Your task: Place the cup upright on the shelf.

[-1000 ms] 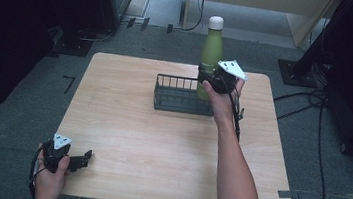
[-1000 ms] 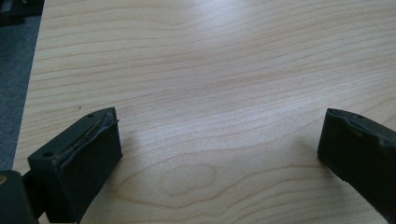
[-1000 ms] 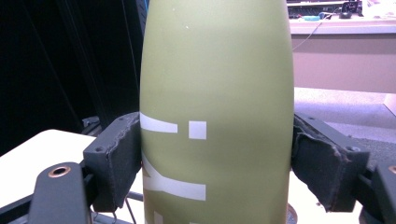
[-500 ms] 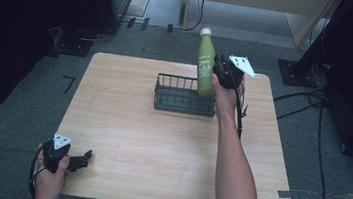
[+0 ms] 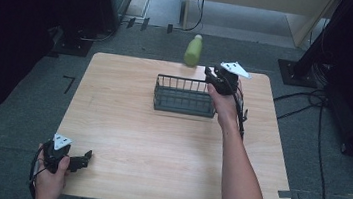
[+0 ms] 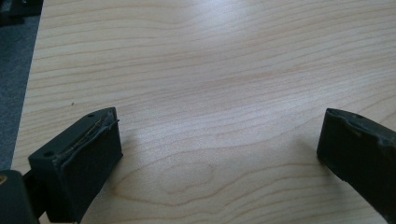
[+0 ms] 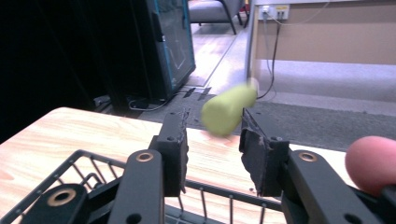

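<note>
The right gripper (image 7: pixel 212 156) rises from six o'clock, its two black jaws parted with nothing between them. Beyond their tips, a blurred yellow-green bottle (image 7: pixel 226 109) tilts toward one o'clock, over the wooden table's (image 7: pixel 70 133) far edge. A dark wire basket (image 7: pixel 88 179) lies at seven o'clock.

Yellow-green bottle (image 5: pixel 193 50) with a pale cap, blurred in the right gripper view. Dark grey wire basket (image 5: pixel 184 96) on a light wood-grain tabletop (image 5: pixel 159 143). Both grippers black, left gripper (image 5: pixel 79 160) and right gripper (image 5: pixel 211 75), each topped with a pale grey plate.
</note>
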A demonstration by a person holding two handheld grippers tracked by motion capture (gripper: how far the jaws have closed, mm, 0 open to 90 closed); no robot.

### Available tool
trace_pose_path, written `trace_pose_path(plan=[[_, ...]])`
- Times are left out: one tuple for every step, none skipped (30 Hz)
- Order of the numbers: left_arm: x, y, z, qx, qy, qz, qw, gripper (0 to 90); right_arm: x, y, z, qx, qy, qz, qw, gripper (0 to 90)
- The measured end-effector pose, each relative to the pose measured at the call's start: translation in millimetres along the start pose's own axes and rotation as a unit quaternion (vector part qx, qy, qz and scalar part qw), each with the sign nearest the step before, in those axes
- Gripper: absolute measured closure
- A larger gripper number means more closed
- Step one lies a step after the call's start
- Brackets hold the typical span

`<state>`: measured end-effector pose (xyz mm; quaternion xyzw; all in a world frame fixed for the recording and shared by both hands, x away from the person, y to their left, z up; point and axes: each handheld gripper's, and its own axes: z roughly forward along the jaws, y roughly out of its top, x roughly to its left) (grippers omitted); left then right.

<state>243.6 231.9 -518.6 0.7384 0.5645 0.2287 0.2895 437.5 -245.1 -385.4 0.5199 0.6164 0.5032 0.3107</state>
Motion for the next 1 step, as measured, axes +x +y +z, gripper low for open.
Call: trace_pose_path(plan=[[0.0,0.0,0.0,0.0,0.0,0.0,1.0,0.2,0.9,-0.1,0.4,-0.001,0.003,-0.002,1.0,61.5]])
